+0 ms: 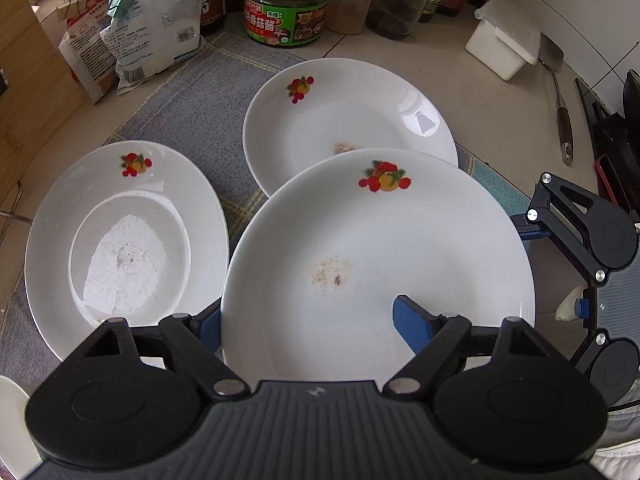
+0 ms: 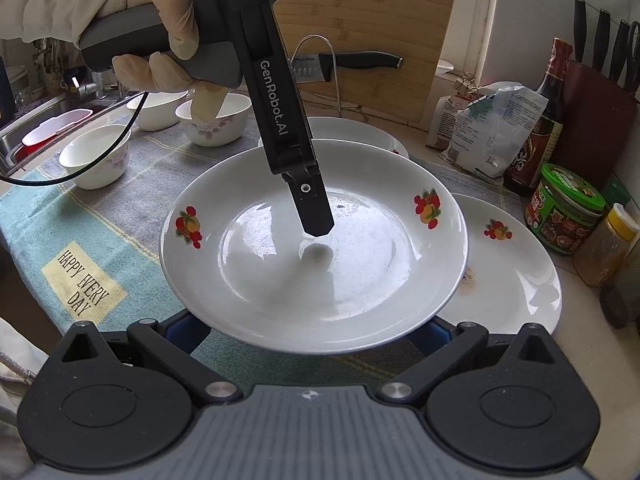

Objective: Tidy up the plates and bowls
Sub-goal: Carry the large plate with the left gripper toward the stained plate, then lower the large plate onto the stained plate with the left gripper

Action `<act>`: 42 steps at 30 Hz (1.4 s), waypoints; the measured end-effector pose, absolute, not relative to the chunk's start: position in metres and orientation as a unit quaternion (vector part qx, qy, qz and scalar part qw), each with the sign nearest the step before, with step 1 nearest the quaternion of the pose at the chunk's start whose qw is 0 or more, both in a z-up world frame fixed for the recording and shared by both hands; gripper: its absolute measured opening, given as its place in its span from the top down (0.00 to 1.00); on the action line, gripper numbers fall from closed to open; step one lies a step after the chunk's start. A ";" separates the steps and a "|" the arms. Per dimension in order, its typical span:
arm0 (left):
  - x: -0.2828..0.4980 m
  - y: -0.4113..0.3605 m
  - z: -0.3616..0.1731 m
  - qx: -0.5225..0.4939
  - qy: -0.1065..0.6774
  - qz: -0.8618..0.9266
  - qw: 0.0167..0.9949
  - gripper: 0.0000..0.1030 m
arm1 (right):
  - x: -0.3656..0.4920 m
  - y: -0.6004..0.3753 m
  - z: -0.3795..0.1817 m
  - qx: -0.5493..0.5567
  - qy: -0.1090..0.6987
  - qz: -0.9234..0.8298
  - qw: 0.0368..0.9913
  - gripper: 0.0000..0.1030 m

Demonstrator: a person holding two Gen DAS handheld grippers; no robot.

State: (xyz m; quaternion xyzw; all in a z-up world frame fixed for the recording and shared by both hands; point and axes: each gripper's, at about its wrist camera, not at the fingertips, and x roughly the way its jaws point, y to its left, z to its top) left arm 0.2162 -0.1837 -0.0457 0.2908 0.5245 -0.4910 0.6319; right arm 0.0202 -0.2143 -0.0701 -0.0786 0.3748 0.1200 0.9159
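Left wrist view: the left gripper [image 1: 308, 320] is clamped across the near rim of a white fruit-print plate [image 1: 380, 248], one blue pad inside, the other beneath. The right gripper [image 2: 308, 332] is seen under the same plate's near edge; whether it pinches cannot be told. The plate is held above two others on the grey mat [image 1: 192, 120]. Glazed, rigid, slippery and breakable, it is judged best held at the rim.
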 end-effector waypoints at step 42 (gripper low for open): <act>0.238 -0.307 -0.074 0.328 0.519 -0.528 0.587 0.18 | 0.039 -0.311 -0.081 -0.039 0.392 0.056 0.917 0.00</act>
